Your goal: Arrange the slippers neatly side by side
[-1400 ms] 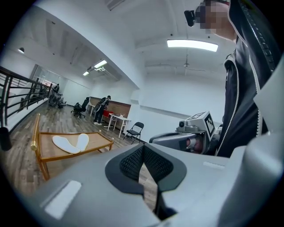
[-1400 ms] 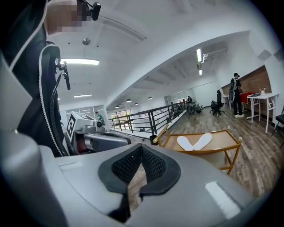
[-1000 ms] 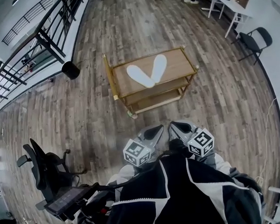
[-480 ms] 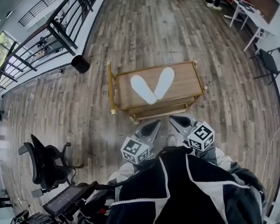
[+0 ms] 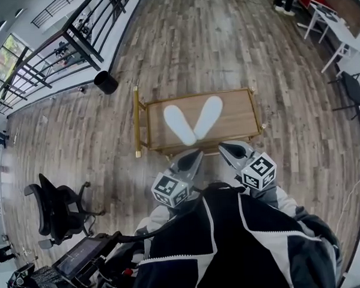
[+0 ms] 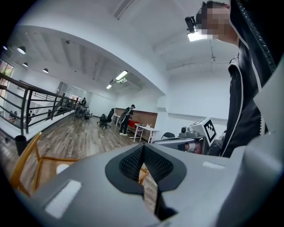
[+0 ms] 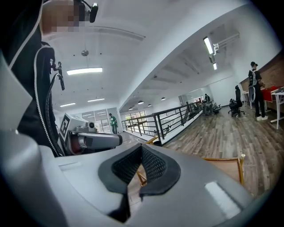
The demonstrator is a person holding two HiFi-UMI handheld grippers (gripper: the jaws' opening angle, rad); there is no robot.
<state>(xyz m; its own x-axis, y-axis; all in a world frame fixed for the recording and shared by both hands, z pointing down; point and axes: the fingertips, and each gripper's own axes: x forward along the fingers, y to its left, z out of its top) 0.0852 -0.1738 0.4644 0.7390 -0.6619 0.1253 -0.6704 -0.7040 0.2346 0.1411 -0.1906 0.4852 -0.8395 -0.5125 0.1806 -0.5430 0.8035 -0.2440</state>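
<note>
The wooden counter [image 5: 236,116] carries two white slippers [image 5: 180,123] lying in a V, near ends meeting, far ends splayed. The left gripper [image 5: 194,156] and right gripper [image 5: 226,148] hover at its near edge, fingers pressed together, empty. I'd open them first, then swing each far end inward.

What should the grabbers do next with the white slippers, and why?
Probably reach the right gripper forward and open it over the right white slipper. It and the left gripper are shut, empty, short of the gold-framed wooden cart; the slippers form a V.
</note>
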